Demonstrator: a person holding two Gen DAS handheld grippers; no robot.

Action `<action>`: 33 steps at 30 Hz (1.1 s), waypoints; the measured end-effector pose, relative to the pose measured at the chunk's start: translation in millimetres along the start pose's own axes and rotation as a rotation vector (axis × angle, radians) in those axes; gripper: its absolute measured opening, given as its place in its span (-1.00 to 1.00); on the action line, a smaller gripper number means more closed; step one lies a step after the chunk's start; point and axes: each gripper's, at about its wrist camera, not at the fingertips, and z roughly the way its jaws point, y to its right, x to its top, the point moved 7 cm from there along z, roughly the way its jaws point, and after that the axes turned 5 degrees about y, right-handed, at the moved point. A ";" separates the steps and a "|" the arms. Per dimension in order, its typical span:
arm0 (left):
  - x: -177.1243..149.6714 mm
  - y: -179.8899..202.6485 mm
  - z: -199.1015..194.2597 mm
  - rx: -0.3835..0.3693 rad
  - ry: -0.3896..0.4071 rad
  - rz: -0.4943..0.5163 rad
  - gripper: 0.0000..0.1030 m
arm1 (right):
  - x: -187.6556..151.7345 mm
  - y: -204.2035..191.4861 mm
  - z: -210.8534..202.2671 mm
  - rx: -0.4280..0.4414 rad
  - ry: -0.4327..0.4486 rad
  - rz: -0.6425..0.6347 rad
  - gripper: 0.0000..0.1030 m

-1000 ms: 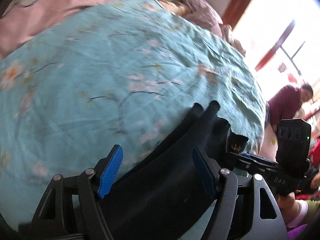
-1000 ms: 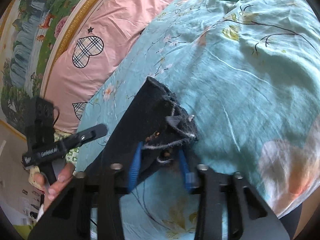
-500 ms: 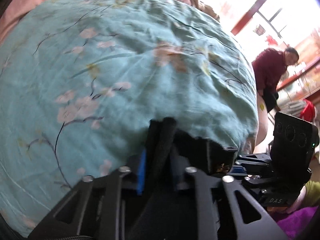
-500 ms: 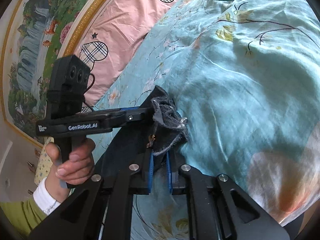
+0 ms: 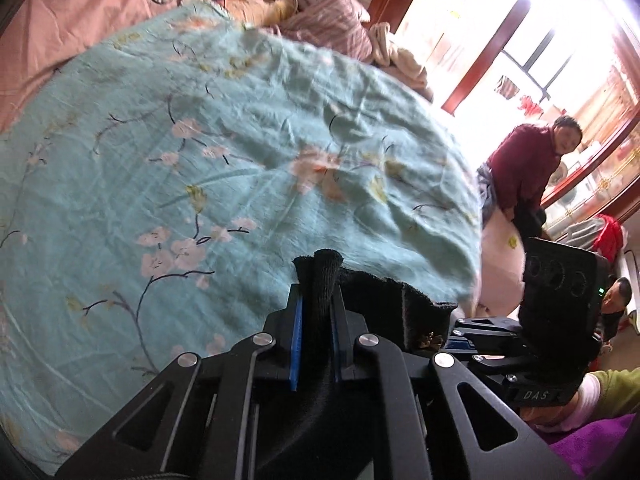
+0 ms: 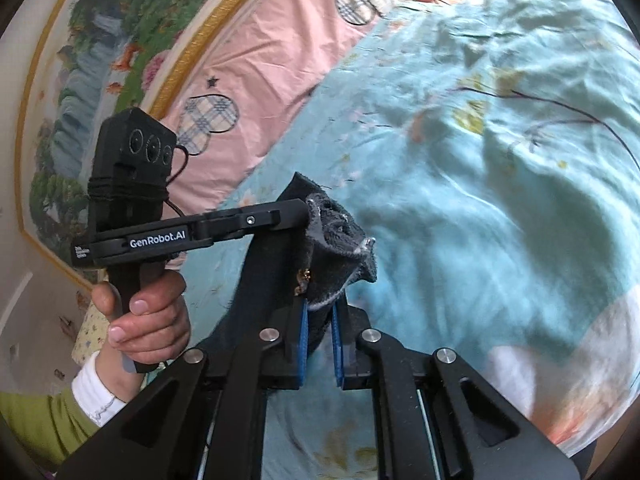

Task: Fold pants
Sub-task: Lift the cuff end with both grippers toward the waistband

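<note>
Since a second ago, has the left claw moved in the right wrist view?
Yes. The left claw came up from low beside the pink pillow and in to the pants, closing on them.

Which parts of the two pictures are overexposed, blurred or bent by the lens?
Left wrist view: the window at upper right is washed out white, and the teal floral bedspread bulges into a dome from the fisheye lens. Right wrist view: the bedspread's pattern is smeared by blur, while the black pants edge and left gripper look sharper.

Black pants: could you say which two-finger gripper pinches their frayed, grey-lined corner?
The right gripper; the left gripper, jaws closing, pinches the pants' plain fold.
</note>
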 end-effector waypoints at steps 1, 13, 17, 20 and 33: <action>-0.3 -0.3 -7.9 -0.011 0.018 -0.010 -0.81 | -0.2 -6.3 -1.0 0.027 0.004 -0.003 -0.79; -30.6 -18.4 -100.2 -0.044 0.191 -0.128 -0.80 | -11.0 -90.4 -0.2 0.277 -0.033 -0.144 -0.79; -48.4 -31.8 -119.4 -0.040 0.226 -0.180 -0.80 | -26.9 -114.2 12.1 0.331 -0.088 -0.172 -0.79; -65.2 -46.7 -128.1 -0.030 0.239 -0.230 -0.80 | -37.8 -124.7 22.7 0.347 -0.120 -0.184 -0.79; -129.9 -90.3 -150.3 -0.009 0.291 -0.397 -0.80 | -81.6 -150.6 66.3 0.376 -0.245 -0.221 -0.79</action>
